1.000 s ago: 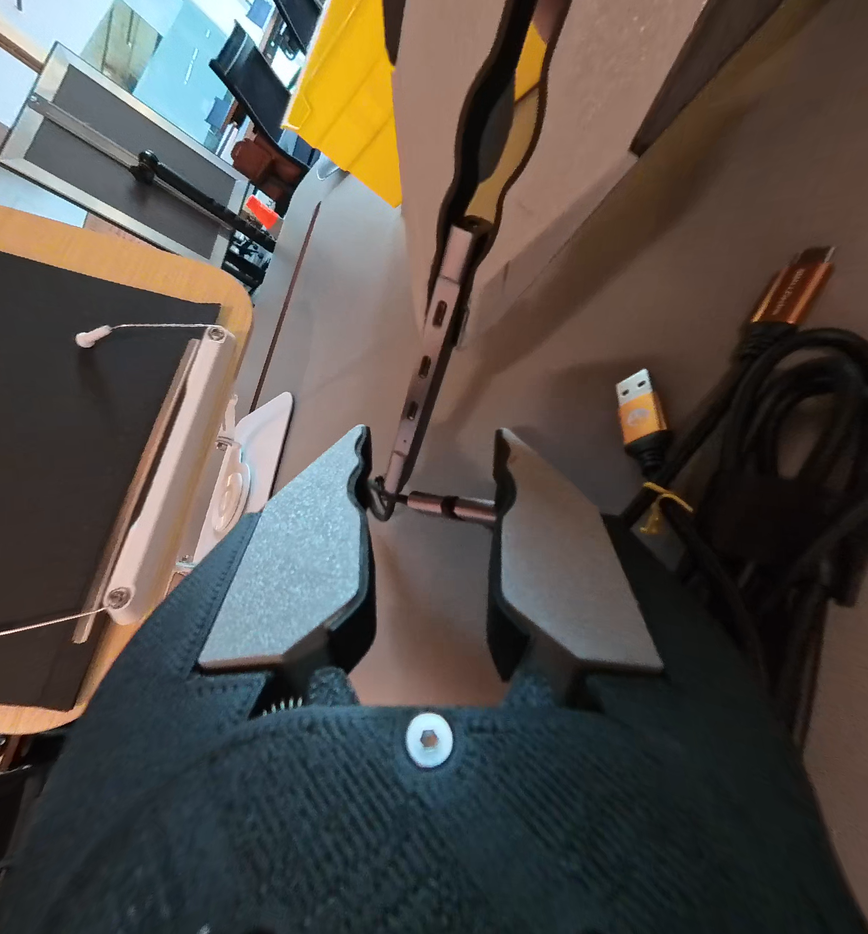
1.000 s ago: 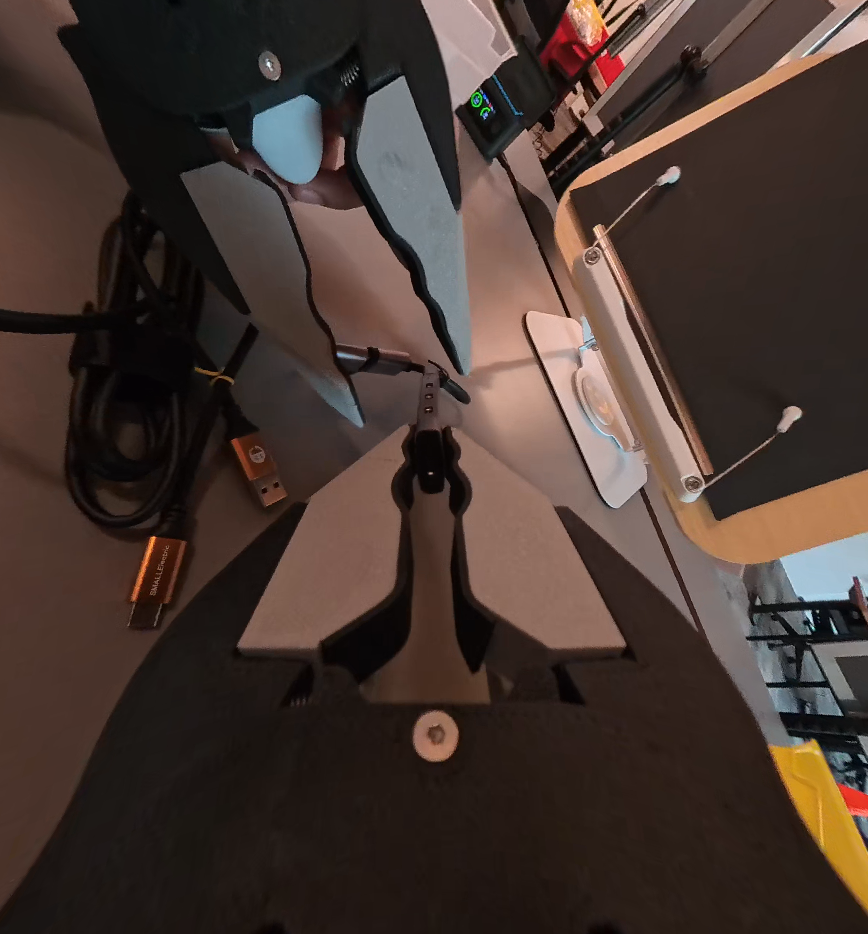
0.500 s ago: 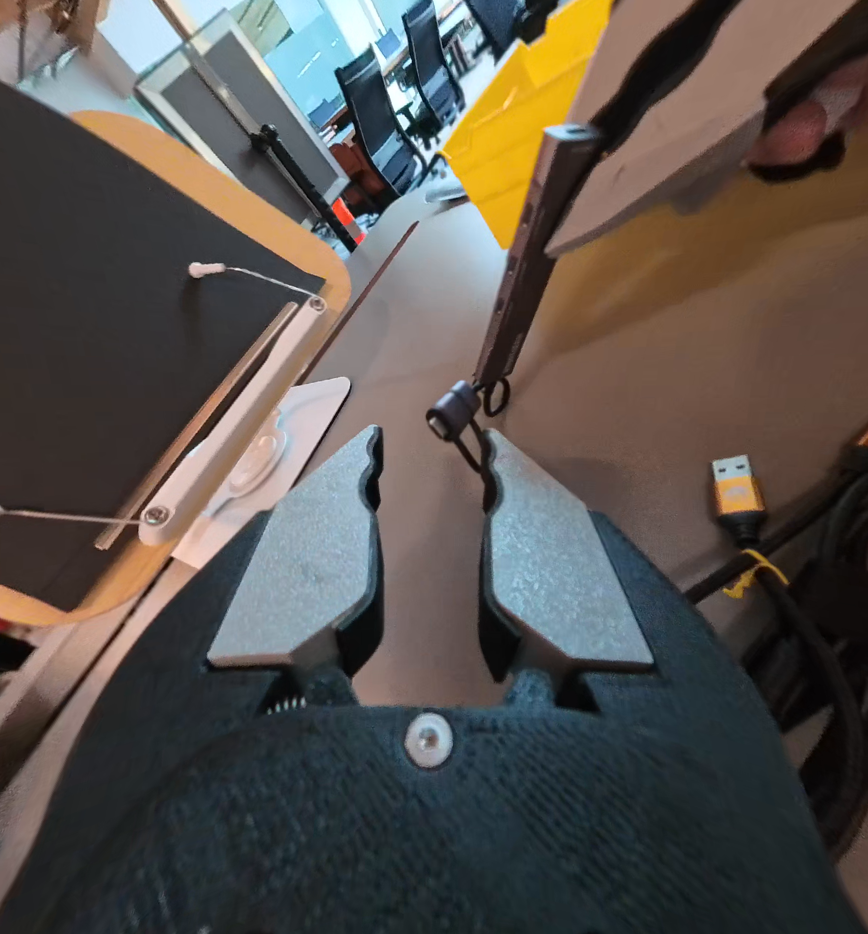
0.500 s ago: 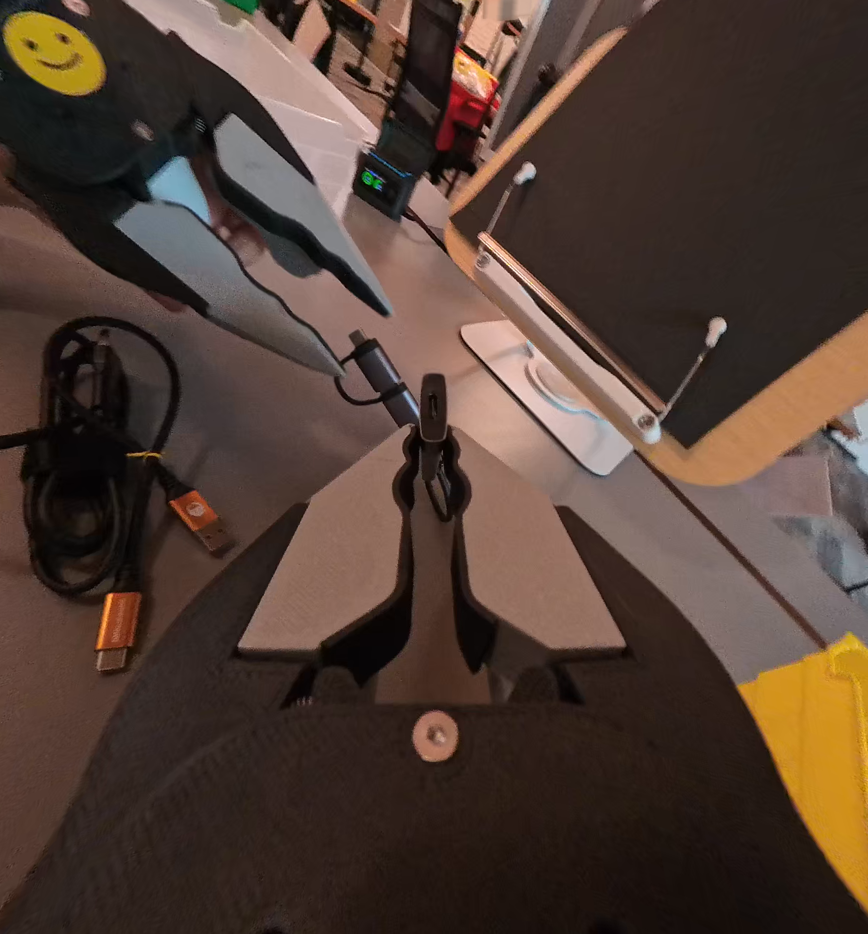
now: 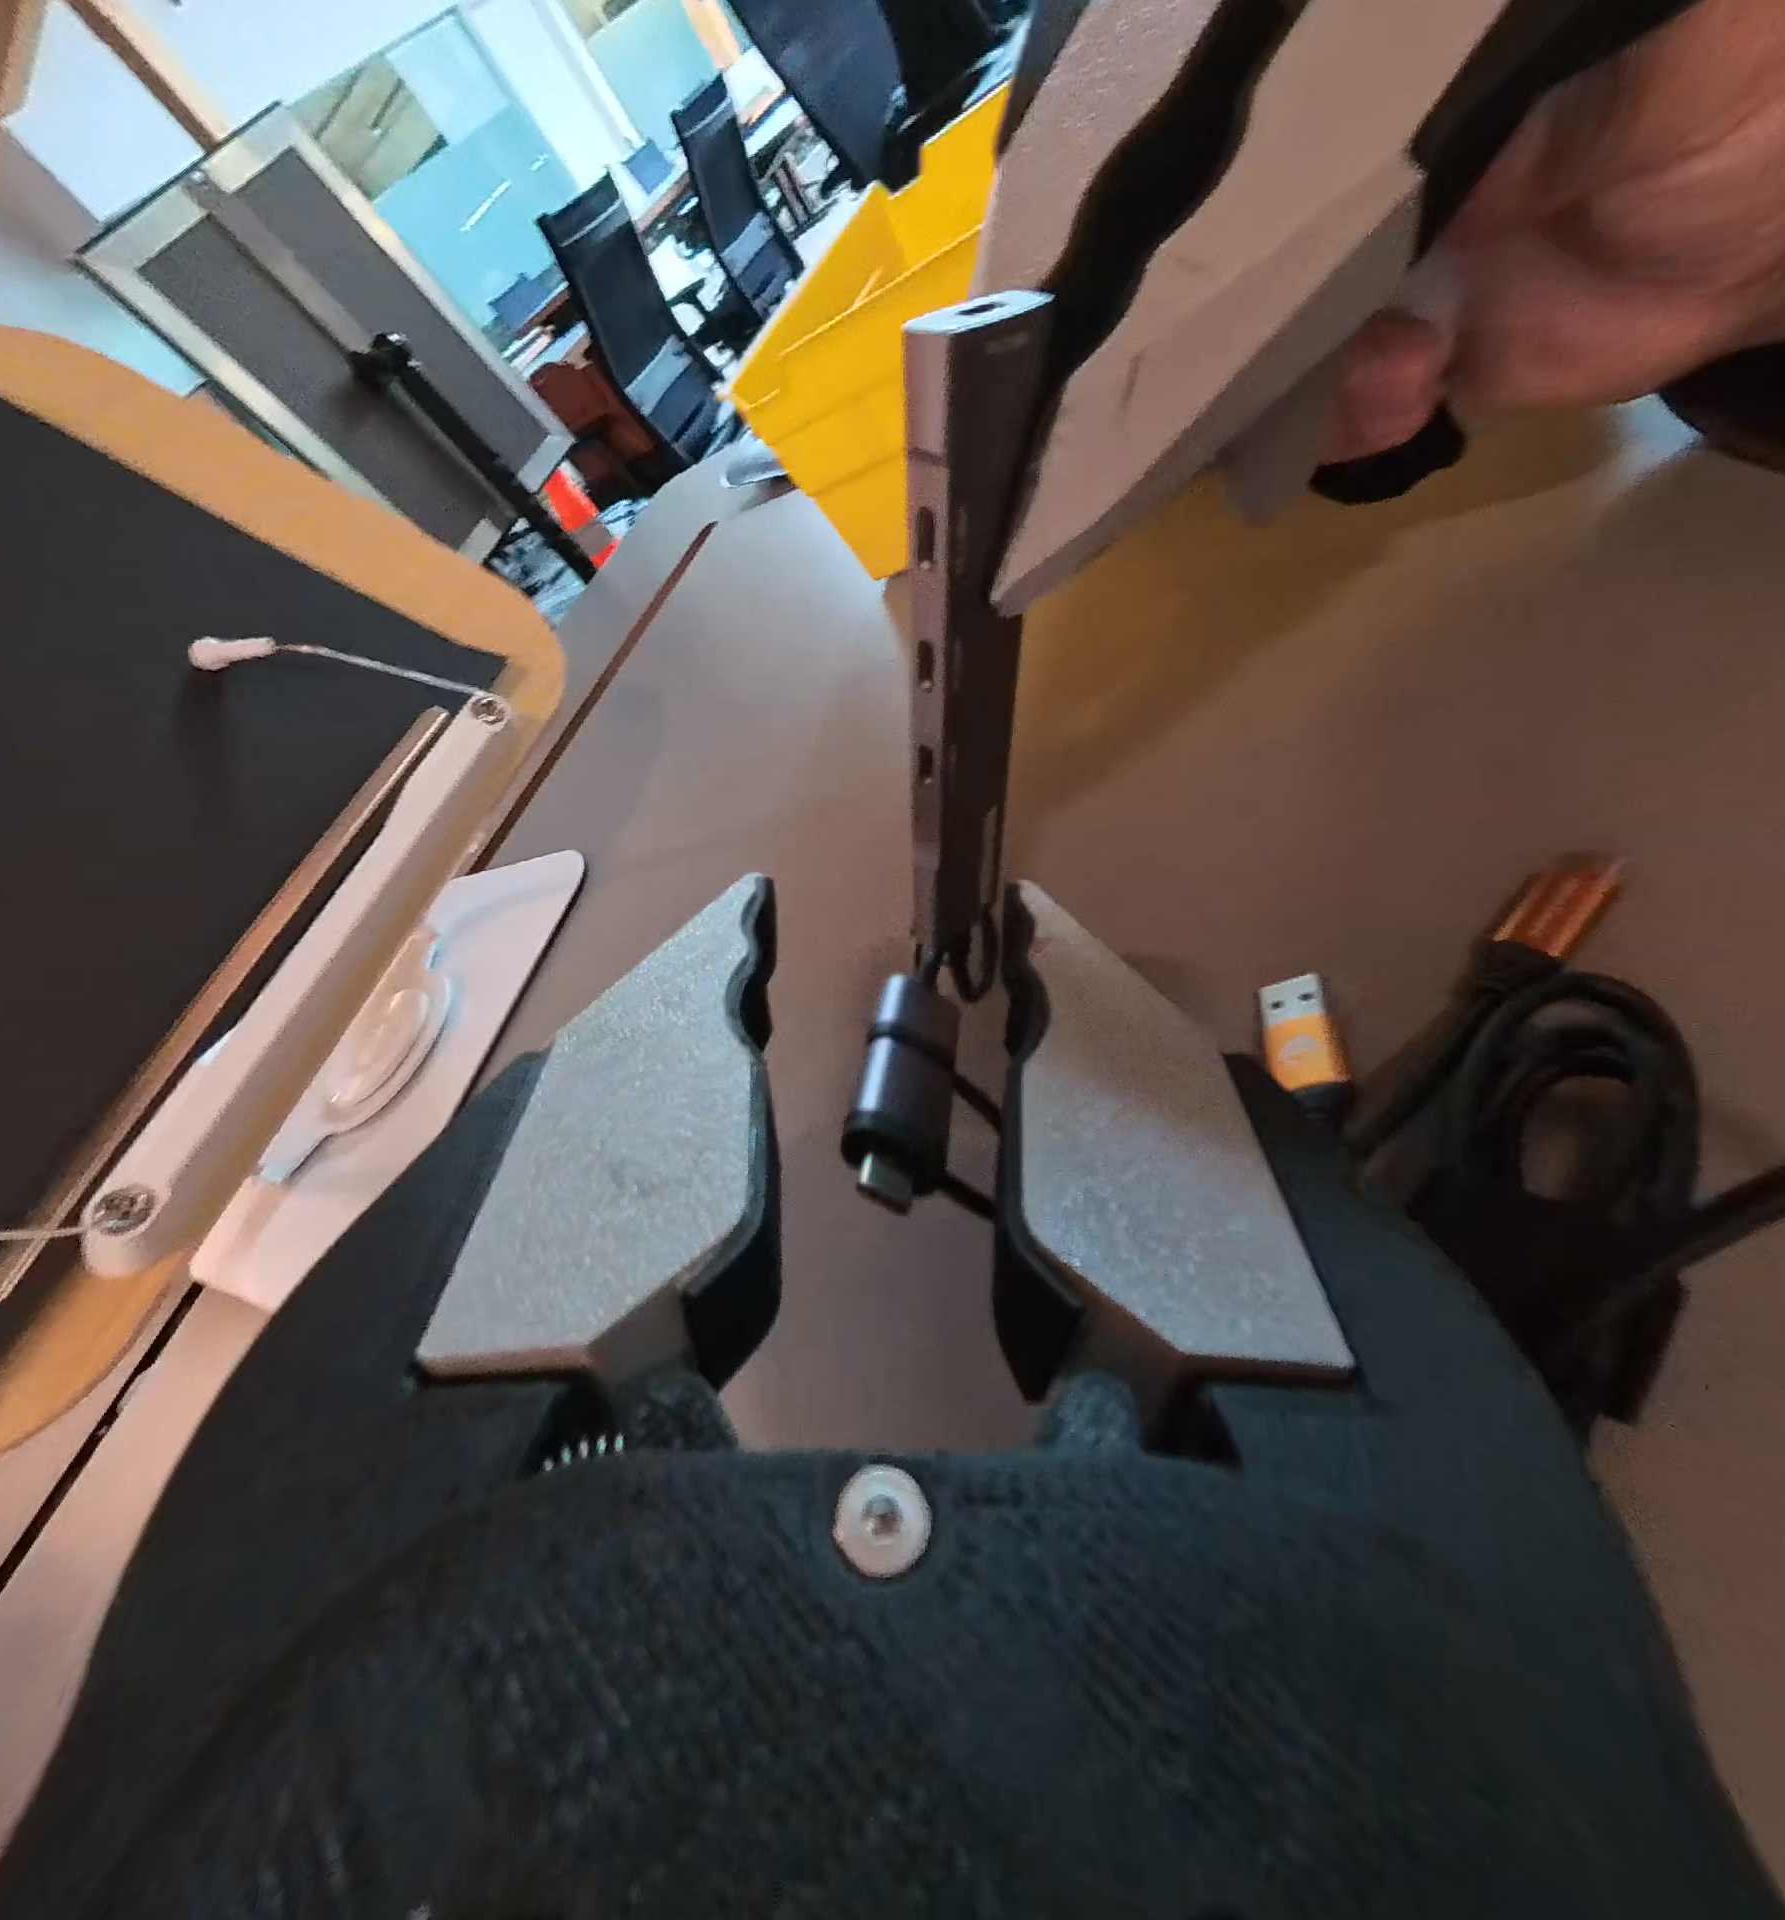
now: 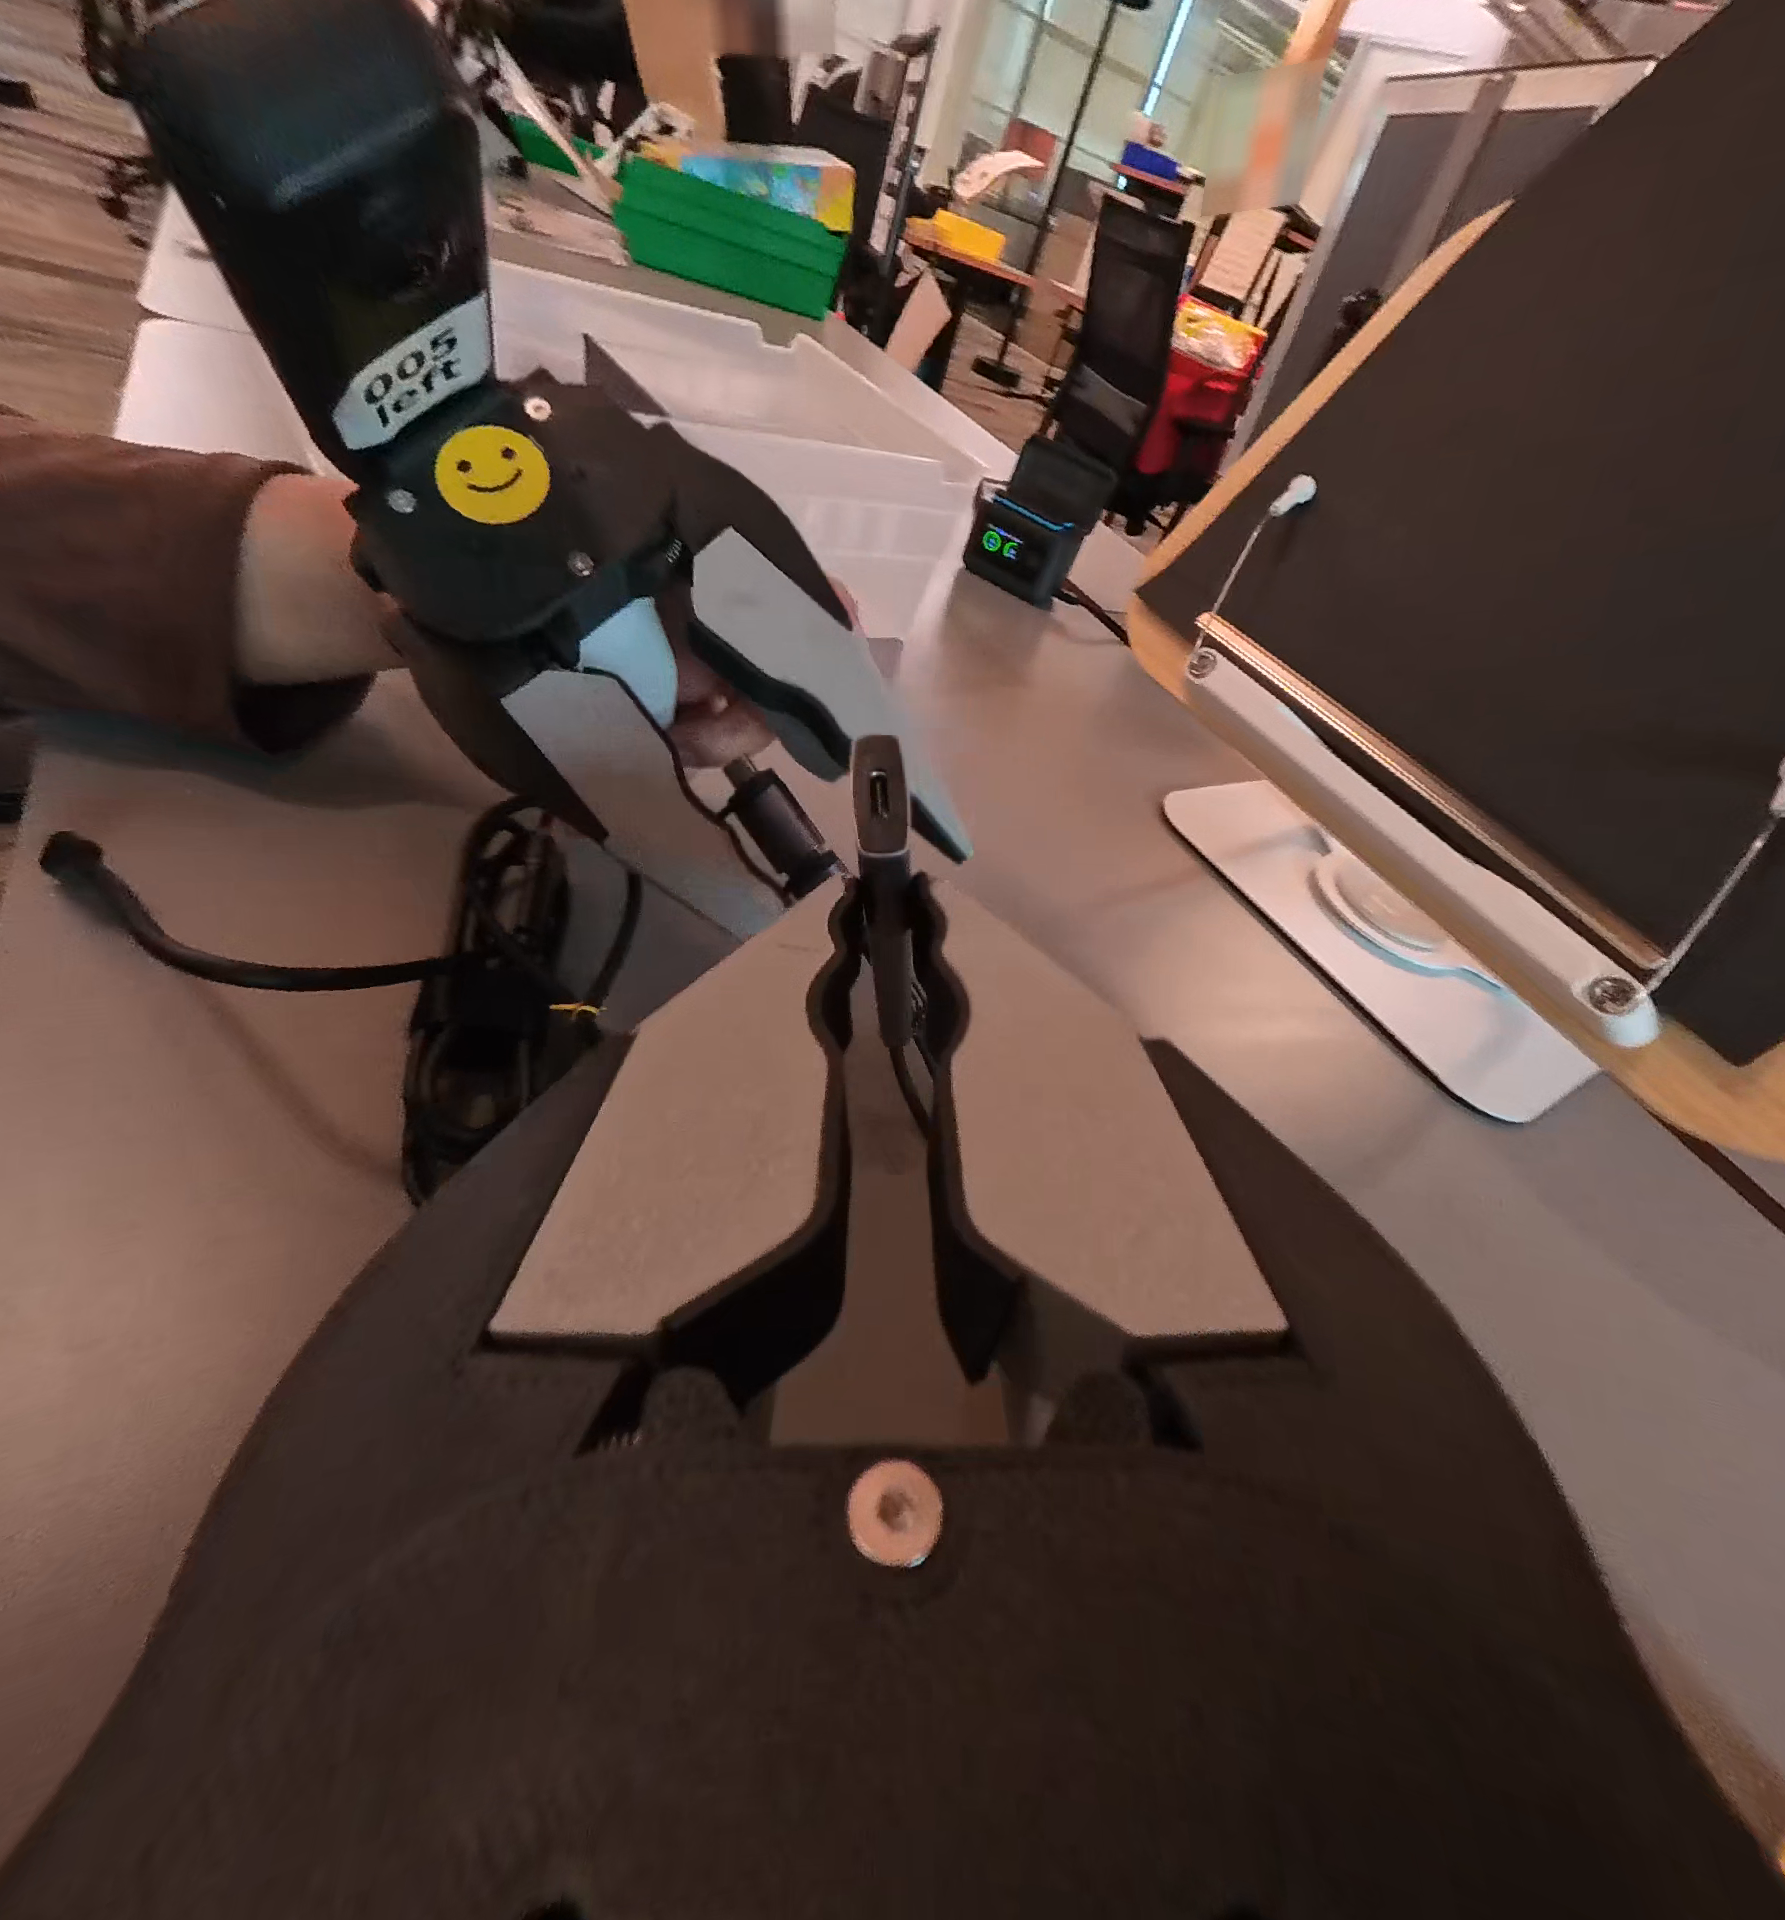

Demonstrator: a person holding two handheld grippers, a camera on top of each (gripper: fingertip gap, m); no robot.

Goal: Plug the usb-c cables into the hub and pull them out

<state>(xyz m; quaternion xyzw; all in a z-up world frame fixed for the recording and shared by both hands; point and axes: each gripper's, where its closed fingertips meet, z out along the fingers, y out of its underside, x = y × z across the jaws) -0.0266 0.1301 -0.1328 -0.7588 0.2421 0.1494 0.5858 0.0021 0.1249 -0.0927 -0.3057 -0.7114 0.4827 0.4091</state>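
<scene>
The right hand-held gripper [image 6: 883,935] is clamped on the hub [image 5: 961,623], held upright off the bench [image 5: 1283,748] with its long axis running straight ahead of the left hand-held gripper [image 5: 883,971]. That one's fingers stand apart around the dangling plug [image 5: 903,1081] — nothing gripped, the left clearly nearer. The left view shows the hub's side ports; the right view shows only its end port. A cable coil [image 5: 1553,1101] lies right.

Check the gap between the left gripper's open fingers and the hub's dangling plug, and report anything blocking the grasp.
Nothing visible blocks it. The dark plug hangs from the hub between the left gripper fingers, with only bare table behind. The right gripper holds the hub.
</scene>
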